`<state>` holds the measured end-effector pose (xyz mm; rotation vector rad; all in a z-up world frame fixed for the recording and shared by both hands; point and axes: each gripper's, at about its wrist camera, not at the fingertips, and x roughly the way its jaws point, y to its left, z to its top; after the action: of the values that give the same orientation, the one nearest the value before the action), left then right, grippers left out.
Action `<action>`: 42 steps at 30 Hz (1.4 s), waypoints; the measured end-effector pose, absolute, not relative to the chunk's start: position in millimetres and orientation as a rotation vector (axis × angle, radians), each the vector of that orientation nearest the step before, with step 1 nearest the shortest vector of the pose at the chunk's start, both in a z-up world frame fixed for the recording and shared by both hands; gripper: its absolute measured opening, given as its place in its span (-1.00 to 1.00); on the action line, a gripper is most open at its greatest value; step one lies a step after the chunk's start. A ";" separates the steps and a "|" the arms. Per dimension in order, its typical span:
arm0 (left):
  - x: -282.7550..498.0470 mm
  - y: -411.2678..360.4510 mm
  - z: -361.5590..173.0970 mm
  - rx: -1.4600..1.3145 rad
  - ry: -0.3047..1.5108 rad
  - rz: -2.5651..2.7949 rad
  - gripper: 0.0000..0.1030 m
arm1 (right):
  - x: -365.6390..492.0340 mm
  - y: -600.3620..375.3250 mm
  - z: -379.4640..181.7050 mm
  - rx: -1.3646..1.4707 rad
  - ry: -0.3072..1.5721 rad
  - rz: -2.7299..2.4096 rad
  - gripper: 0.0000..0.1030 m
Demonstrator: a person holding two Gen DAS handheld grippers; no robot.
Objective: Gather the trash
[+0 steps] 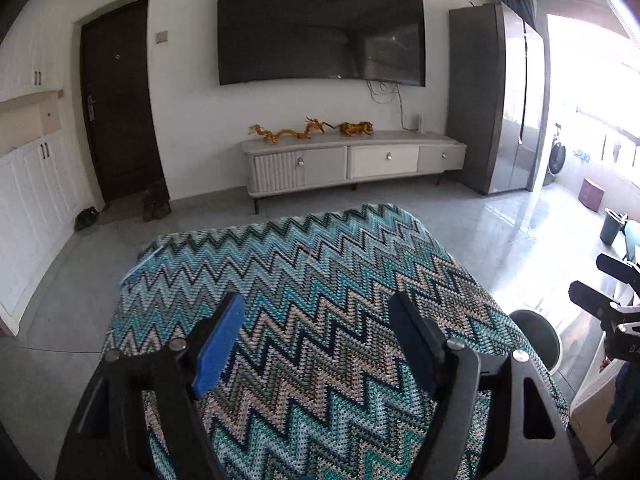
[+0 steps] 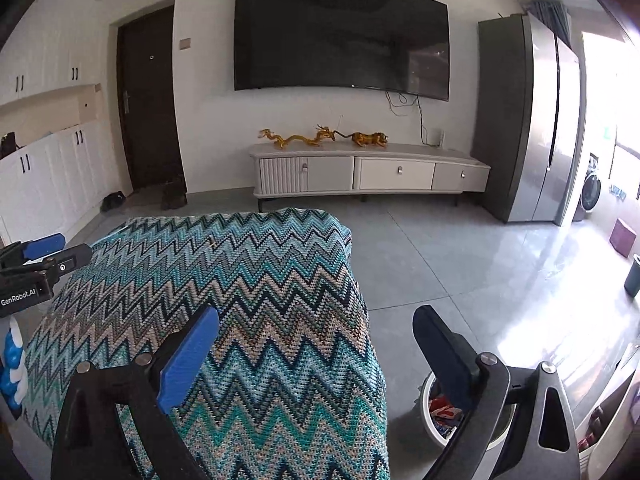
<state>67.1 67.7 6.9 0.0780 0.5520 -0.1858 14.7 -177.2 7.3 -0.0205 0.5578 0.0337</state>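
Note:
A table covered with a blue zigzag cloth (image 1: 312,300) fills the foreground; it also shows in the right wrist view (image 2: 240,300). I see no loose trash on the cloth. My left gripper (image 1: 316,316) is open and empty above the cloth. My right gripper (image 2: 316,332) is open and empty over the table's right edge. A round white bin (image 2: 430,420) stands on the floor right of the table, with red wrappers (image 2: 442,408) inside, partly hidden behind my right finger. The bin's rim shows in the left wrist view (image 1: 538,330).
A TV cabinet (image 1: 352,160) with golden figurines stands under a wall TV (image 1: 320,28). A grey fridge (image 1: 496,100) is at the right. Shoes (image 1: 156,200) lie by the dark door. A blue bucket (image 1: 612,226) and a maroon box (image 1: 592,194) sit at the far right.

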 end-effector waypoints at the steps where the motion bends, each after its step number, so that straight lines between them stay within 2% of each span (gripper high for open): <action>1: 60.6 69.3 9.3 0.071 0.533 -0.170 0.43 | 12.1 -173.7 9.0 -0.029 0.549 0.029 0.92; 4: 43.8 69.7 15.7 0.068 0.470 -0.120 0.46 | 3.3 -165.9 14.8 -0.045 0.517 0.016 0.93; 8: 25.6 65.7 23.2 0.073 0.413 -0.091 0.68 | -11.3 -161.1 24.2 -0.054 0.461 -0.010 0.99; 21: -3.7 46.1 29.2 0.068 0.364 -0.074 0.71 | -29.6 -183.2 26.5 -0.006 0.404 -0.063 1.00; 42: 26.1 38.4 5.5 0.096 0.450 -0.067 0.71 | -13.6 -219.9 -6.8 0.055 0.458 -0.170 1.00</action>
<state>26.1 38.4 5.5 0.0958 0.4499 -0.0670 -13.6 -219.9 -6.8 0.0554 0.4578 -0.1697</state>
